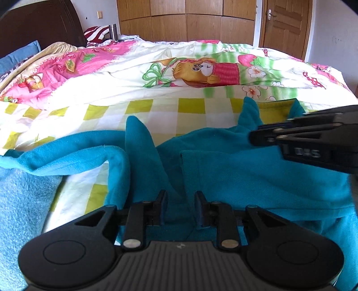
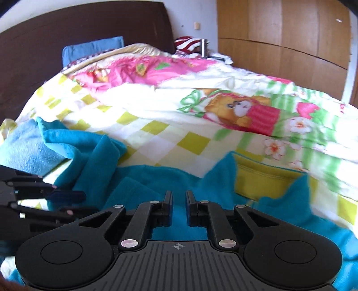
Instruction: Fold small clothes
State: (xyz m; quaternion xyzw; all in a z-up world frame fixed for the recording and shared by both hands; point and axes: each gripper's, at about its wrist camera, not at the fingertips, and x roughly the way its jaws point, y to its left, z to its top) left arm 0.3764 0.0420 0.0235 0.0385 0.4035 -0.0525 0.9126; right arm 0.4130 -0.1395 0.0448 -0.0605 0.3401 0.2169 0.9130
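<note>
Bed with cartoon-print duvet [image 1: 179, 73], wooden wardrobe [image 1: 185, 20] behind. Teal fleece garment [image 1: 223, 170] on it. Left gripper [image 1: 180, 207] spread over fleece; right gripper [image 2: 179, 207] narrower, possibly pinching fabric, cannot tell.
</note>
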